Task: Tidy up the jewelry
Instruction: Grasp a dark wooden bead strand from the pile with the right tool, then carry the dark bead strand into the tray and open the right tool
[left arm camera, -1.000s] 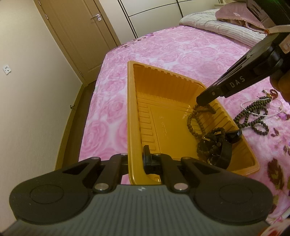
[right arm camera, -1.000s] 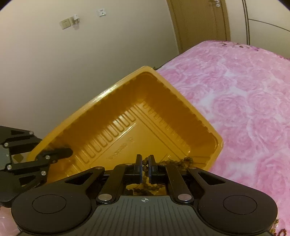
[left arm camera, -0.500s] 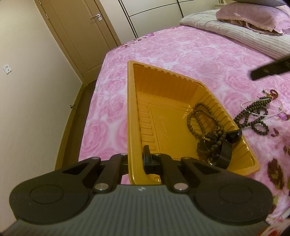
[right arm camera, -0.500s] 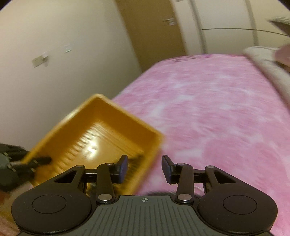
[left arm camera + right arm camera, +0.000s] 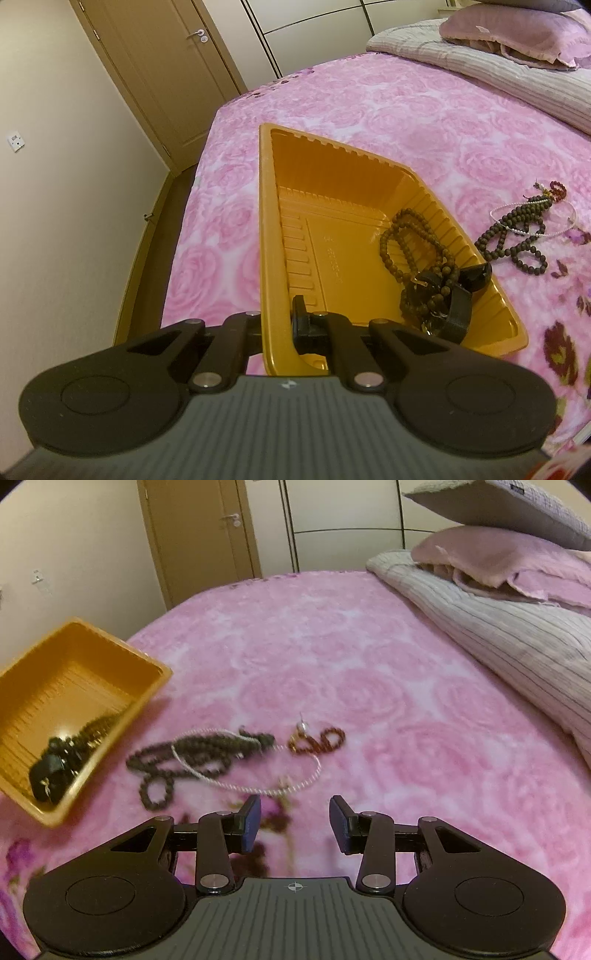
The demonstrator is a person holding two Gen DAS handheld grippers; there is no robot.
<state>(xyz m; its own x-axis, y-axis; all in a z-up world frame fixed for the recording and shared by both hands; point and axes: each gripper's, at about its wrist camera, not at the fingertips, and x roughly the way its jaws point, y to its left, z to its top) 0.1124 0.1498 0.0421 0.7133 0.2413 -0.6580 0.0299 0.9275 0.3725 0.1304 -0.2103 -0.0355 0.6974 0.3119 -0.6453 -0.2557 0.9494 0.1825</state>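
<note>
An orange plastic tray (image 5: 317,173) (image 5: 147,698) sits on the pink bed. My left gripper (image 5: 280,328) is shut on the tray's near rim. Inside the tray lie a brown bead necklace (image 5: 410,240) and black items (image 5: 458,299) (image 5: 51,768). On the bedspread beside the tray lie a dark bead string (image 5: 192,757) (image 5: 517,236), a white pearl necklace (image 5: 258,782) and a red-brown bead bracelet (image 5: 325,738). My right gripper (image 5: 295,819) is open and empty, hovering just in front of the pearl necklace.
The pink floral bedspread (image 5: 369,664) covers the bed. A striped blanket (image 5: 498,635) and pillows (image 5: 498,557) lie at the right. The bed's edge drops to the floor and wall at the left in the left wrist view (image 5: 155,236).
My right gripper let go of the brown bead necklace in the tray, opened, and swung right over the loose jewelry on the bed. My left gripper has kept its hold on the tray.
</note>
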